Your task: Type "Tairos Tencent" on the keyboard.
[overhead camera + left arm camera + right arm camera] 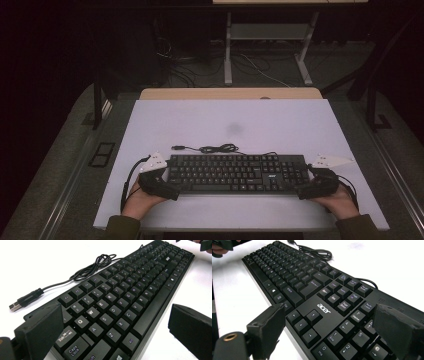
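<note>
A black Acer keyboard (235,172) lies across the near part of the white table (230,117). Its cable (215,148) is coiled behind it and ends in a loose USB plug (15,306). My left gripper (162,187) sits at the keyboard's left front corner, held by a hand. In the left gripper view its jaws (115,315) stand wide apart in front of the keyboard's (120,297) left end, with a gap at the front edge. My right gripper (312,189) sits at the right front corner. Its jaws (330,312) are spread over the arrow keys and number pad (352,332).
White table surface runs behind and beside the keyboard, with a faint grey smudge (234,129). A wooden tabletop edge (230,93) lies beyond it. Further back are a desk's metal legs (228,50) and floor cables (260,67). Dark floor flanks both table sides.
</note>
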### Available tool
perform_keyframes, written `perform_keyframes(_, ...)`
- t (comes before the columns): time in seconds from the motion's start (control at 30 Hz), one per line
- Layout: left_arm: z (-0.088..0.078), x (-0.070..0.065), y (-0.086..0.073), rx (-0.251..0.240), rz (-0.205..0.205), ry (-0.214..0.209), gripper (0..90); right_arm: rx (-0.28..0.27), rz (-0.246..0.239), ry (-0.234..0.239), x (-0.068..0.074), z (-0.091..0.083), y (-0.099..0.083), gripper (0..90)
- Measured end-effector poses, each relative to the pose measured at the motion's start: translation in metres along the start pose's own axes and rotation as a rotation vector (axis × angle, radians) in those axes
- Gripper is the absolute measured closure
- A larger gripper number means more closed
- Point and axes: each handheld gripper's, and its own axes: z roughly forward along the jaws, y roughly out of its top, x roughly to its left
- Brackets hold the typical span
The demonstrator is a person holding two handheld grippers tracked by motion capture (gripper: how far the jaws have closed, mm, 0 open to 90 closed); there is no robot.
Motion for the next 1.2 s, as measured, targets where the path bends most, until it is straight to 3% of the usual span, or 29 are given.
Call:
perform_keyframes(0.77, 0.004, -0.001, 0.001, 0.008, 0.007, -0.015, 0.0, -0.019, -0.014, 0.028, 0.008, 0.004, 0.011, 11.0)
perform_keyframes(1.2, 0.004, -0.002, 0.001, 0.003, 0.006, -0.013, 0.0, -0.023, -0.014, 0.068, 0.010, 0.010, 0.019, 11.3)
